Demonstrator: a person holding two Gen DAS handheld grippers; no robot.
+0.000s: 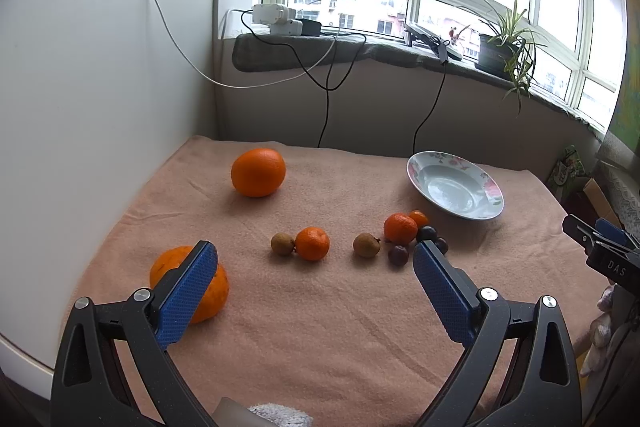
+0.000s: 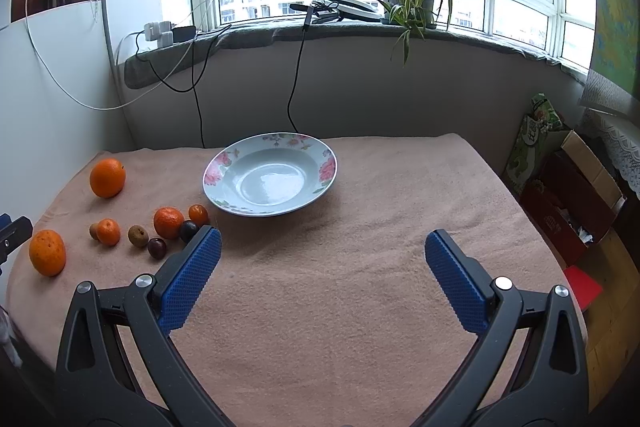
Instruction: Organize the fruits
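A: From the left wrist, the left claw [image 1: 316, 263] is hanging wide open, gripping nothing. A big orange [image 1: 258, 172] is sitting far left on the tabletop [image 1: 320, 327]; another orange [image 1: 208, 291] is lying partly behind the near-left finger.

B: How will they handle?

A: Probably firm, round and prone to rolling, so I'd be squeezing across the widest part. The dark plums [image 1: 398, 254] look soft; go gently.

B: And the right wrist?

A: The right claw [image 2: 323, 255] is also gaping wide and holding nothing. The floral plate [image 2: 326, 169] is standing empty, and likely fragile. The small fruits, like this mandarin [image 2: 169, 222], are clustering just left of it.
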